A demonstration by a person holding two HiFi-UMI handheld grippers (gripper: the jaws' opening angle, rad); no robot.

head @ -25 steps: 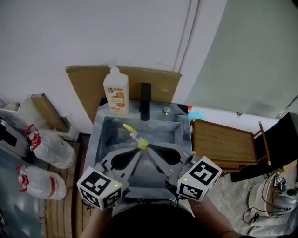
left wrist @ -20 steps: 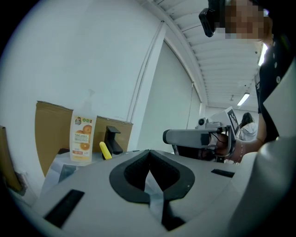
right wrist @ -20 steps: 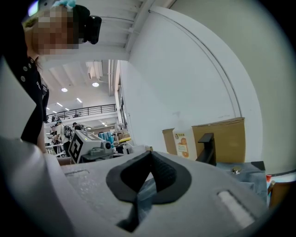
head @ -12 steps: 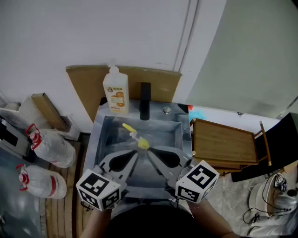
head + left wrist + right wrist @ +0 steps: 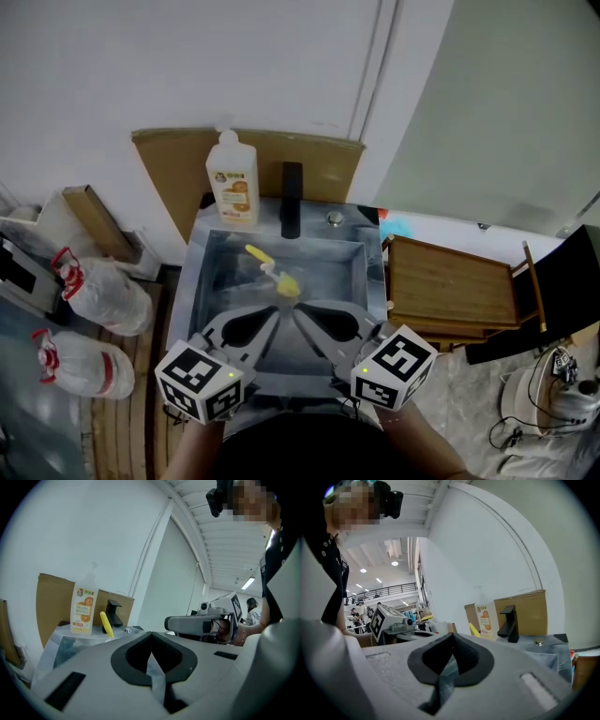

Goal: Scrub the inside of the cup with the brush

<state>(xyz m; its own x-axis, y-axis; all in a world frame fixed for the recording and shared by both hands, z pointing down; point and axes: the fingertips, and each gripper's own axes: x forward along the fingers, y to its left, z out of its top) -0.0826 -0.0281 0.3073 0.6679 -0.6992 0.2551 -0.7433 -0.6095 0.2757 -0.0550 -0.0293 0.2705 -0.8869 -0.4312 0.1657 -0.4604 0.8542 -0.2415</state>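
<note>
Fingers (image 5: pixel 84 660) of left gripper (image 5: pixel 151 636) and right gripper (image 5: pixel 452 634) pressed together; brush (image 5: pixel 272 268) in sink (image 5: pixel 372 274).

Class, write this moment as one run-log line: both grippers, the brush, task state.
left gripper: shut, empty | right gripper: shut, empty | brush: in sink, not held | scrubbing: not under way

The left gripper (image 5: pixel 274 314) and right gripper (image 5: pixel 301 314) are pale grey moulded shells, broad and flat, each with a black teardrop-shaped lining around its jaws and dark rectangular slots on top. A white cube with black square markers caps each one, the left cube (image 5: pixel 199 382) and the right cube (image 5: pixel 394 367), each showing a small green light (image 5: pixel 232 374). The person wears a dark top (image 5: pixel 300 455) and a black head camera (image 5: pixel 217 498).
</note>
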